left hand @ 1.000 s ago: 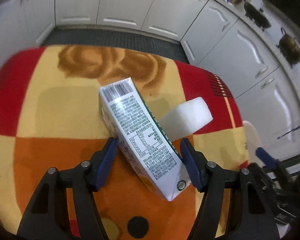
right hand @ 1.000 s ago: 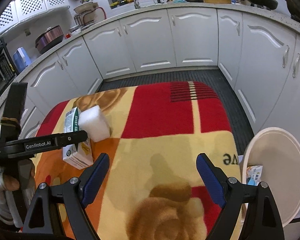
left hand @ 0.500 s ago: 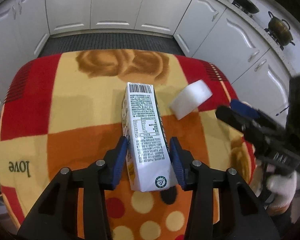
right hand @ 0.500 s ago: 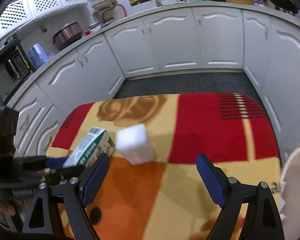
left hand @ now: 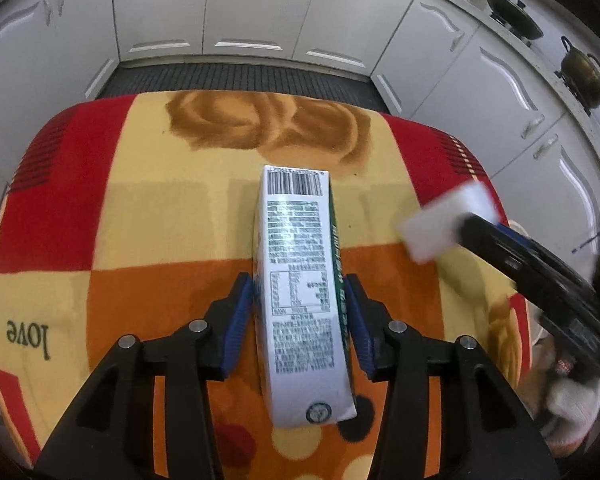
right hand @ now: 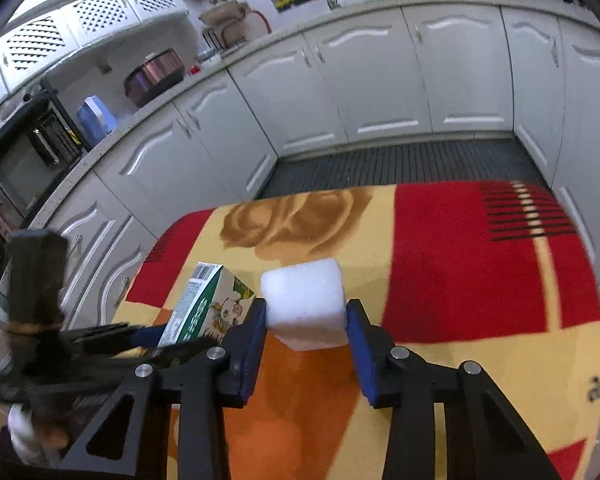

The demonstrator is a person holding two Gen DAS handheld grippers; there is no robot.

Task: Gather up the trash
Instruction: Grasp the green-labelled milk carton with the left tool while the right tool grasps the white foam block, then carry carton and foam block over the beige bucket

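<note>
A white and green drink carton (left hand: 302, 280) lies lengthwise on the patterned cloth (left hand: 140, 208). My left gripper (left hand: 299, 312) is shut on the carton, one blue pad against each long side. The carton also shows in the right wrist view (right hand: 204, 308). A white foam block (right hand: 306, 304) sits on the cloth just right of the carton. My right gripper (right hand: 306, 322) has closed around the block, its pads touching both sides. In the left wrist view the block (left hand: 444, 220) appears at the right, partly hidden by the right gripper's body.
White kitchen cabinets (right hand: 380, 80) ring the table beyond a dark ribbed floor mat (right hand: 400, 164). Pots (left hand: 580, 76) stand on the counter at right. The cloth's far edge (left hand: 260, 96) drops off toward the floor.
My left gripper has tightened on the carton, which now points straight ahead. My right gripper has moved forward and left to the foam block and closed around it.
</note>
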